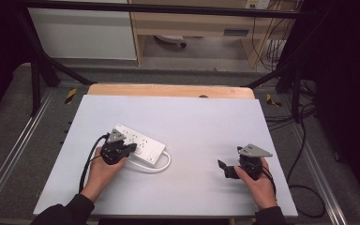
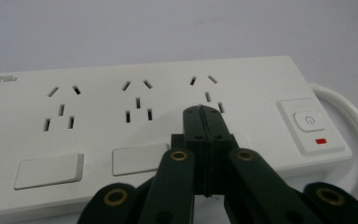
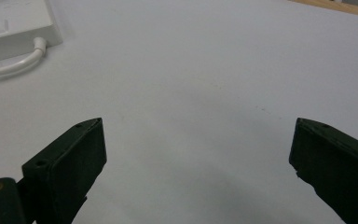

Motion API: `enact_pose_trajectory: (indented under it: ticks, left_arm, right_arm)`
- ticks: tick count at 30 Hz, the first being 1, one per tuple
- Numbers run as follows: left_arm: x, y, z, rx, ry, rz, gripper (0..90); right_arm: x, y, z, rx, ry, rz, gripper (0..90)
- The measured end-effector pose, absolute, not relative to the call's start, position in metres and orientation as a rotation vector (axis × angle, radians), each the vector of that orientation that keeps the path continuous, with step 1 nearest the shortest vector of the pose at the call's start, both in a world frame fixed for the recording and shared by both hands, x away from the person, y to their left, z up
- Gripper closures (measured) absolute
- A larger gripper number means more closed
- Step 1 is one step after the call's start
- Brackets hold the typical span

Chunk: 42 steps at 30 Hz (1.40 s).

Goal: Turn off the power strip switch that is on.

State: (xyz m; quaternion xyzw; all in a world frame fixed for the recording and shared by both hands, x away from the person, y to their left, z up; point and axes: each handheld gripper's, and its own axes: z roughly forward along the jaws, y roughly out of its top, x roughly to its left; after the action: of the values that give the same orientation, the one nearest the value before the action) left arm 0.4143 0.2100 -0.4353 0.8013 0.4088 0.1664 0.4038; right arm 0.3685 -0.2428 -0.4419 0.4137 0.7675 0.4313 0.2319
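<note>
Lying flat left of table centre, power strip (image 1: 138, 143) runs diagonally, cord end toward the near right. Left gripper (image 1: 132, 148) pressed together, empty, tips over its third socket; right gripper (image 1: 225, 169) wide apart, empty.

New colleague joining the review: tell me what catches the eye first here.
A white power strip lies left of centre on the pale table, its cable looping at its right end. The left gripper, jaws shut, hovers over its third socket, near the power button. The right gripper stays apart, jaws wide open.
</note>
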Motion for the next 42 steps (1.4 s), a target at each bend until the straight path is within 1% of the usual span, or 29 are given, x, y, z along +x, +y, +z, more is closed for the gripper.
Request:
enact_pose_trajectory:
  ticks: [14, 25, 38, 42]
  left_arm:
    - [0.4146, 0.2138, -0.4307, 1.959, 1.025, 0.427, 90.0]
    - [0.4144, 0.2132, -0.4306, 1.945, 1.021, 0.442, 90.0]
    - [0.4147, 0.2120, -0.4303, 1.921, 1.021, 0.440, 80.0]
    - [0.4150, 0.2114, -0.4303, 1.917, 1.022, 0.438, 74.6]
  right_arm:
    - [0.3682, -0.2422, -0.4418, 1.135, 2.111, 1.184, 4.3]
    - [0.3683, -0.2423, -0.4419, 1.136, 2.111, 1.183, 4.3]
    - [0.3683, -0.2423, -0.4419, 1.136, 2.112, 1.183, 4.2]
    - [0.3684, -0.2423, -0.4420, 1.135, 2.114, 1.182, 4.2]
